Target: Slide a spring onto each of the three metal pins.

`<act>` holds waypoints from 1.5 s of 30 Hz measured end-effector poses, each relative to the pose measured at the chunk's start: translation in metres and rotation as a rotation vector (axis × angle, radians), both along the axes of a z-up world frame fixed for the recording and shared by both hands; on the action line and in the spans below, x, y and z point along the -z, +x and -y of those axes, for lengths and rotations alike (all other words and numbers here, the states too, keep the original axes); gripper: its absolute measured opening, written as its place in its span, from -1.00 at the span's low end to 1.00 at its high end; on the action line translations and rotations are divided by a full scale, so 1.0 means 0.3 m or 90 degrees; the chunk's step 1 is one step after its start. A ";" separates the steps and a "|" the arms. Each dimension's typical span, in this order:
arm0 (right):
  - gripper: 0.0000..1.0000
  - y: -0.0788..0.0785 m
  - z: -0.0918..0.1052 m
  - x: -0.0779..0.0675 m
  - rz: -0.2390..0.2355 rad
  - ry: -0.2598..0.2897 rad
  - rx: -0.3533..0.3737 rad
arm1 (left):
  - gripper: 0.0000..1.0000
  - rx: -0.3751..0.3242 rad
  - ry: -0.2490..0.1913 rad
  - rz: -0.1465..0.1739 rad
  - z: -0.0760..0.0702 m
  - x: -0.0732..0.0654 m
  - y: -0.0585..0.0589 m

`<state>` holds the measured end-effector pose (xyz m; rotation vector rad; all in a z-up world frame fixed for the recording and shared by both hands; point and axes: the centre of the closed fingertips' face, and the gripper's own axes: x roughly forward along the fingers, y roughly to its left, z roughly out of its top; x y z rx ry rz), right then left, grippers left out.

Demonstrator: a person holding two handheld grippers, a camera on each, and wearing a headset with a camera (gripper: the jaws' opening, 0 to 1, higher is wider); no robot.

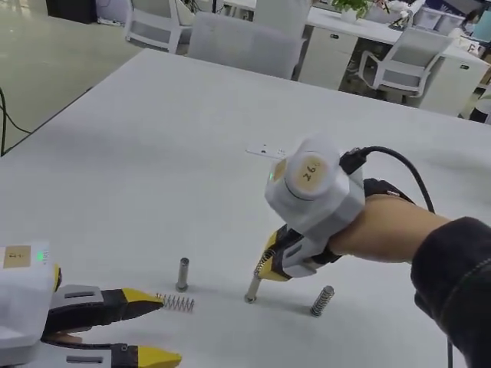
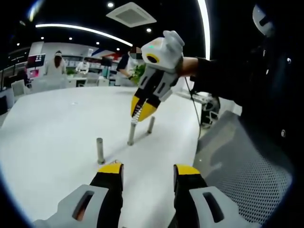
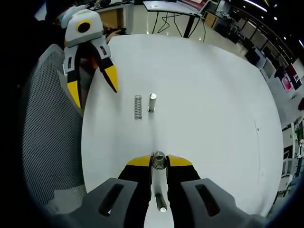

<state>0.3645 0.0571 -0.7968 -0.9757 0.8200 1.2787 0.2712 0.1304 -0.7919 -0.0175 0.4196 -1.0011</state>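
Observation:
My right gripper [image 1: 266,264] is shut on a spring [image 3: 158,160] and holds it just above the middle pin [image 1: 252,290], whose shaft shows between the jaws [image 3: 161,202]. In the left gripper view the right gripper [image 2: 142,111] hangs over that pin [image 2: 131,134]. The left pin [image 1: 182,274] stands bare, and a loose spring [image 1: 176,303] lies flat beside it, just off the tip of my left gripper [image 1: 157,328]. That gripper is open and holds nothing [image 2: 149,171]. The right pin [image 1: 322,300] wears a spring.
The white table [image 1: 153,138] carries a small white label [image 1: 265,150] farther back. Its left edge drops to the floor. Office chairs [image 1: 245,38] and desks stand beyond the far edge. A grey mesh chair [image 2: 237,156] sits close to the near edge.

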 end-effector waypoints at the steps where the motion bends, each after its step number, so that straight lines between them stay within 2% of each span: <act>1: -0.84 0.001 0.000 0.002 -0.001 -0.001 0.000 | -0.28 0.000 0.000 0.000 0.000 0.000 0.000; 23: -0.84 0.006 0.000 0.095 -0.029 -0.020 0.007 | -0.30 0.001 0.005 -0.002 -0.003 0.001 0.002; 45: -0.83 -0.002 0.004 0.163 -0.044 -0.034 0.016 | -0.31 -0.005 0.007 -0.003 -0.007 0.004 0.000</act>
